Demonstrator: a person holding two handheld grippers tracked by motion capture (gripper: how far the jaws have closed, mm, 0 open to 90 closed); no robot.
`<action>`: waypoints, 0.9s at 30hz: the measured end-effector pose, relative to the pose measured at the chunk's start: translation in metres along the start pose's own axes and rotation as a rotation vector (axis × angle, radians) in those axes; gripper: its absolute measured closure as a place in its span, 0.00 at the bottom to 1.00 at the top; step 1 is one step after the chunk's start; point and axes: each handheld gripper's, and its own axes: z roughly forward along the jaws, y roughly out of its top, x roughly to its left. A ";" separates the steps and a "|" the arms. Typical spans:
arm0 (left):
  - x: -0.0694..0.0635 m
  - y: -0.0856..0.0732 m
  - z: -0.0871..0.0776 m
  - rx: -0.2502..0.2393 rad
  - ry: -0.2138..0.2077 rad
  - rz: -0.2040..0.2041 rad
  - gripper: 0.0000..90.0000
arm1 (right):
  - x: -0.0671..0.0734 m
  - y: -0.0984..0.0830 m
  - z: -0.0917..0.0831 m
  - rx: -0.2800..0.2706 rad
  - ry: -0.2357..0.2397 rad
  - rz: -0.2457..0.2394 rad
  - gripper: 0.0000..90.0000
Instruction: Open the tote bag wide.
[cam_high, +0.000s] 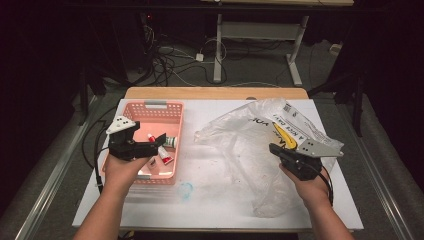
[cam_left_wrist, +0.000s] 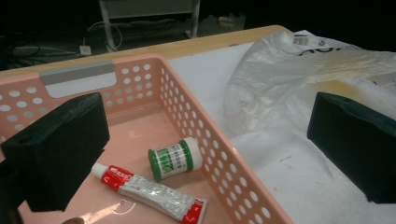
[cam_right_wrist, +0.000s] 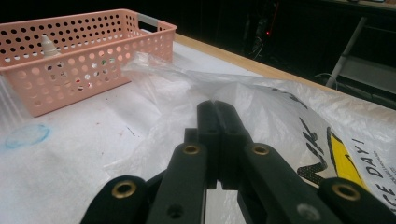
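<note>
A pink perforated basket sits on the left of the white-covered table. It holds a small white bottle with a green label and a red and white tube, both lying flat. My left gripper hovers over the basket, open, its pads wide apart with nothing between them. A crumpled clear plastic bag with black and yellow print covers the right half of the table. My right gripper is shut on a fold of the plastic bag, jaws pressed together at the film.
A blue ring mark lies on the table cover in front of the basket. The table's wooden far edge borders a dark floor with cables and a desk frame. A white nozzle pokes up inside the basket.
</note>
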 end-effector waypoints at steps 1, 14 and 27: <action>0.002 0.001 0.002 0.007 0.012 0.001 0.00 | 0.000 0.000 0.000 0.001 -0.001 0.001 1.00; 0.034 0.016 0.040 0.076 0.046 -0.056 0.06 | -0.001 -0.001 0.000 0.004 -0.003 0.000 1.00; 0.071 0.014 0.069 0.206 0.076 -0.132 0.23 | -0.002 -0.003 -0.001 0.009 -0.009 0.002 1.00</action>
